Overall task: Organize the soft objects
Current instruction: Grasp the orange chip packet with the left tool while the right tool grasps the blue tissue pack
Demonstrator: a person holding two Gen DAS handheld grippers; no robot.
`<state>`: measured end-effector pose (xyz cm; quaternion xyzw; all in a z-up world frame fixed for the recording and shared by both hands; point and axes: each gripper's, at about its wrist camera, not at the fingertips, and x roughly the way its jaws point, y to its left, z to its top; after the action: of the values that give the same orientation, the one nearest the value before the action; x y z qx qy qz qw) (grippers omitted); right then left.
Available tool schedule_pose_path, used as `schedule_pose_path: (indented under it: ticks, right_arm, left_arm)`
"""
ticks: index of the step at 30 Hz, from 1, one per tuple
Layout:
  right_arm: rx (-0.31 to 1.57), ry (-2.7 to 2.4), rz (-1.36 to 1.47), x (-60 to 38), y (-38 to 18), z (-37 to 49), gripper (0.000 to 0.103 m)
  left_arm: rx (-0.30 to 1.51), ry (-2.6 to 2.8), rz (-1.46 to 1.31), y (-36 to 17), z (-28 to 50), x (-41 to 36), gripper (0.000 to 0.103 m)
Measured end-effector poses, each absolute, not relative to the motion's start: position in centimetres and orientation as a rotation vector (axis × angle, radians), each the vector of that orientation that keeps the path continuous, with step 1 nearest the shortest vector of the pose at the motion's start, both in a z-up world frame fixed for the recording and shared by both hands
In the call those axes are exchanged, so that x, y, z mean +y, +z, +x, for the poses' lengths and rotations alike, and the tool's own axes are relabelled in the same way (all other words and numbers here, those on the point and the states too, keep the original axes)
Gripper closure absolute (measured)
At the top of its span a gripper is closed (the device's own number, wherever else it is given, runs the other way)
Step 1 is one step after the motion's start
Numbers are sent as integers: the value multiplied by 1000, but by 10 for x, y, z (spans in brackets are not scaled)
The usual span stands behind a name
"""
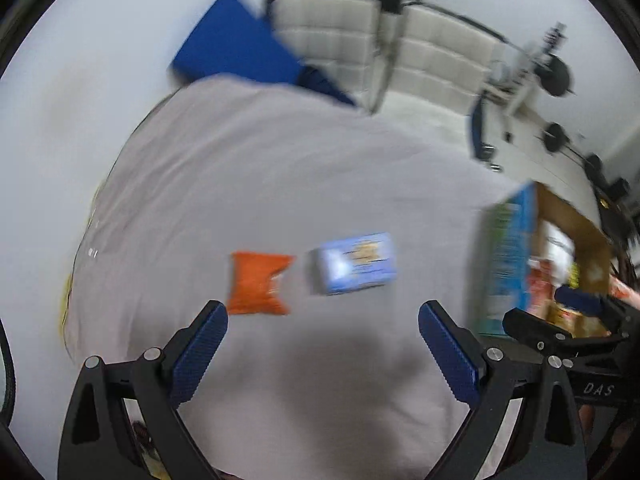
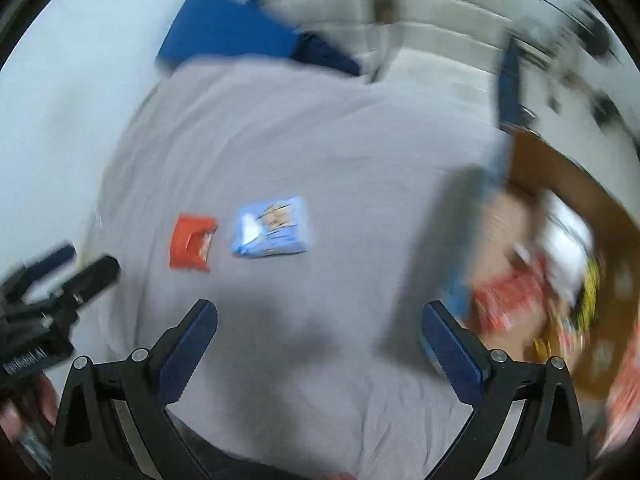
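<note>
1. Both views are heavily smeared, so edges are uncertain. Two soft packs lie on the pale grey cloth-covered table [image 1: 280, 184]: a crinkled orange foil snack pouch [image 1: 258, 283] at centre-left of the left wrist view, and just beside it, apart, a pale blue soft plastic pack with a printed label [image 1: 355, 263] at centre.

2. The left gripper [image 1: 323, 318] has its jaws spread wide with nothing between them; the orange pouch sits just above its left fingertip. The right gripper [image 2: 320, 318] is likewise spread and empty, with the same orange pouch [image 2: 191, 243] and blue pack [image 2: 272, 227] well above its fingers.

3. An open brown cardboard box with a blue printed side [image 1: 520, 256] stands at the right edge of the left wrist view, already holding several bright packets. It fills the right side of the right wrist view [image 2: 560, 184].

4. Risks, as I judge them:
   - A descent begun at this speed could land off-centre and pinch only a pouch corner, which would slip out.
   - The packs lie close; wide jaws could drag both.
   - Closing hard may crush the contents.
   - Fingers could snag the loose cloth.
   - The two grippers are near each other and may collide beside the box.
</note>
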<state>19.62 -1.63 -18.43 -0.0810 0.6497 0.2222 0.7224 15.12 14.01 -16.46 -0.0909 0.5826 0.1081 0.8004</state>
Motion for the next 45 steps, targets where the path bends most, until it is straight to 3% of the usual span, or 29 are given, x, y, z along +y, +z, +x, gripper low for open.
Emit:
schedule_pose_path:
  ticks: [5, 12, 18, 23, 26, 29, 31, 32, 34, 45]
  right_arm:
    - [1437, 595, -594, 74, -253, 210, 0]
    - [1313, 824, -1141, 152, -338, 193, 0]
    - [1301, 905, -1362, 173, -390, 192, 2]
    - [1521, 824, -1055, 165, -390, 233, 26]
    - [1625, 670, -833, 144, -387, 255, 33]
    - [1866, 424, -369, 96, -394, 284, 30]
    - [1880, 413, -177, 79, -388, 291, 23]
    - [1873, 412, -145, 75, -386, 293, 13]
    - [1806, 386, -113, 66, -373, 300, 7]
    - [1786, 368, -197, 96, -377, 309, 7]
  left_arm:
    - [1345, 328, -224, -226, 145, 206, 5]
    - [1439, 346, -325, -288, 140, 237, 5]
    - [1474, 347, -354, -313, 142, 250, 5]
    - [1491, 348, -374, -323, 147, 255, 5]
    - [1496, 343, -368, -327, 152, 252, 5]
    - [1515, 322, -357, -336, 160, 245, 5]
    - [1528, 297, -356, -343, 166, 240, 5]
    - [1541, 274, -360, -348, 171, 236, 5]
    - [1546, 238, -370, -352, 179, 230, 4]
    - [1568, 163, -499, -361, 197, 228, 6]
